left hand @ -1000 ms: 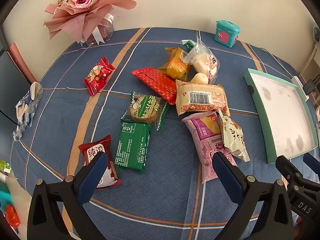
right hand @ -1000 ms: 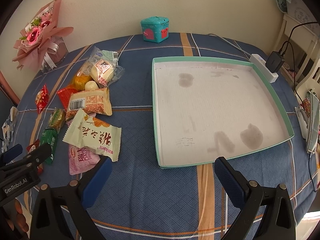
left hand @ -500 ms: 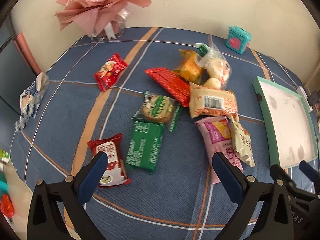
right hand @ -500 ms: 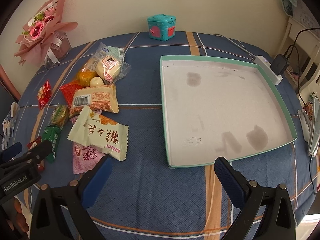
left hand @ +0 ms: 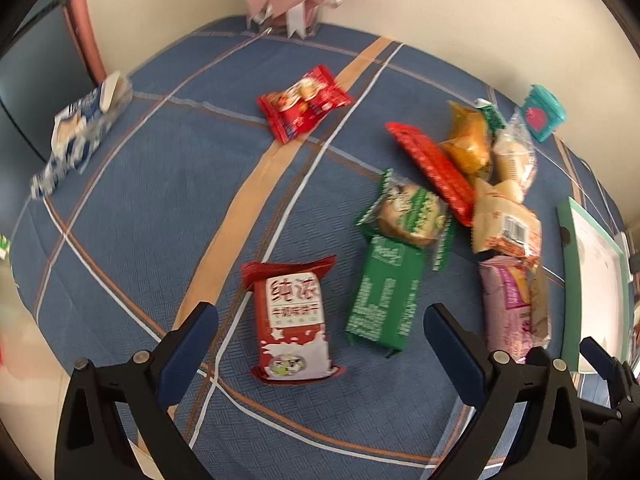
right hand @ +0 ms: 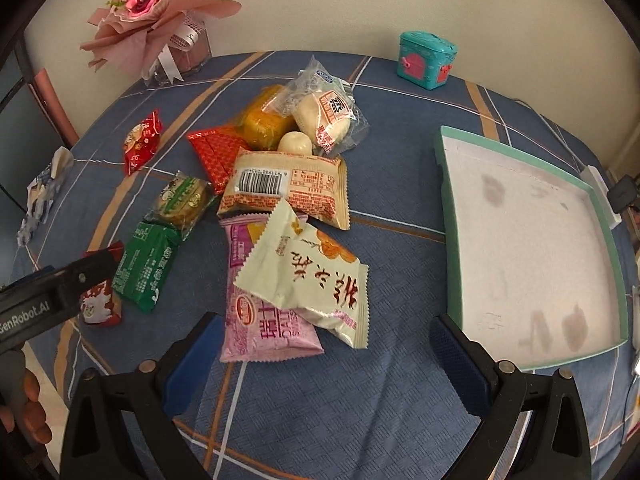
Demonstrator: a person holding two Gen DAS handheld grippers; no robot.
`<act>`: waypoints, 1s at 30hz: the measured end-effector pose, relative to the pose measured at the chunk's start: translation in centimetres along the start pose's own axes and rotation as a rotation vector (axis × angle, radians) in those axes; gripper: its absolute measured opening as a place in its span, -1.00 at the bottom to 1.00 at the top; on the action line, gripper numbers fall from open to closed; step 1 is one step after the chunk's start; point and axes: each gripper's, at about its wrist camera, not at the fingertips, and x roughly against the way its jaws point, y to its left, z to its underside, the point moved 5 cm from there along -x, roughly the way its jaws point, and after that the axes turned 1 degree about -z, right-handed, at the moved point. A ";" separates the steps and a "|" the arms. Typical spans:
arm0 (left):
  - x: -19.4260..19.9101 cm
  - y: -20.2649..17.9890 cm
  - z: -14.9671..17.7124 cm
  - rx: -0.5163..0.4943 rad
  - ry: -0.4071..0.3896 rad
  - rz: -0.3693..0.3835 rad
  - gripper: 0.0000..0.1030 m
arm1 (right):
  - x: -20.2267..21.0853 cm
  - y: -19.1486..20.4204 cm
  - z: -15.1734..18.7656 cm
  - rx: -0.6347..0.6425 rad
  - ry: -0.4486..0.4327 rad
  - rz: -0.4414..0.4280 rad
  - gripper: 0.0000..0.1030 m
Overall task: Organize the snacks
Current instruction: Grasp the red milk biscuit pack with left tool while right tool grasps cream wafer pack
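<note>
Left wrist view: left gripper spread above the red milk-biscuit packet (light, crinkly, slippery) beside the green packet; pinch its midsection.

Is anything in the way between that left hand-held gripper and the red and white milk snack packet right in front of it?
Nothing visible. The left hand-held gripper is open, and the red and white packet lies flat on the blue tablecloth right between its fingers. The green packet lies close beside it on the right, apart.
</note>
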 end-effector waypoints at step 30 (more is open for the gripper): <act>-3.3 4.5 1.6 0.125 0.079 0.039 0.00 | -2.4 -3.1 -1.0 -0.187 0.049 -0.101 -0.19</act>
